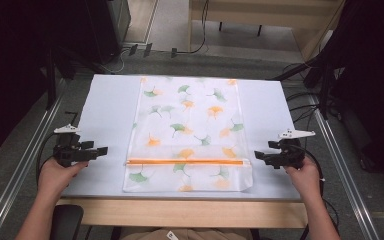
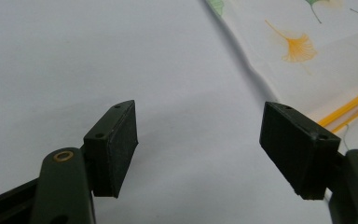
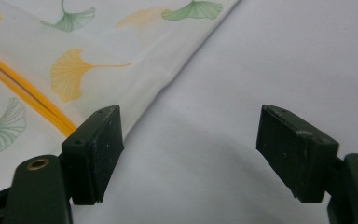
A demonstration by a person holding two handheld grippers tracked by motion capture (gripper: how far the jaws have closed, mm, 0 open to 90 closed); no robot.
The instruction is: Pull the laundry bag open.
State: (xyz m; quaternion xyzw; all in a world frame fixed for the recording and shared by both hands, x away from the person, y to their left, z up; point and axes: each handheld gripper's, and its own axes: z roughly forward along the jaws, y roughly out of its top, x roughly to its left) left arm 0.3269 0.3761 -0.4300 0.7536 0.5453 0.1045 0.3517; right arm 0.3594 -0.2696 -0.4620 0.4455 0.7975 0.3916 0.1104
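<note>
While both tools rest at the table's sides, the white mesh bag (image 1: 187,132) lies flat at the centre of the pale table (image 1: 110,107), long axis running away from the person. It bears green and orange ginkgo-leaf prints, and an orange zipper (image 1: 187,161) crosses it near the front end. Left gripper (image 1: 99,151) sits just left of the bag, jaws spread wide, nothing between them. Right gripper (image 1: 260,157) sits just right of it, jaws likewise spread and empty. Black cables (image 1: 305,107) trail over the floor beyond the table's right edge.
</note>
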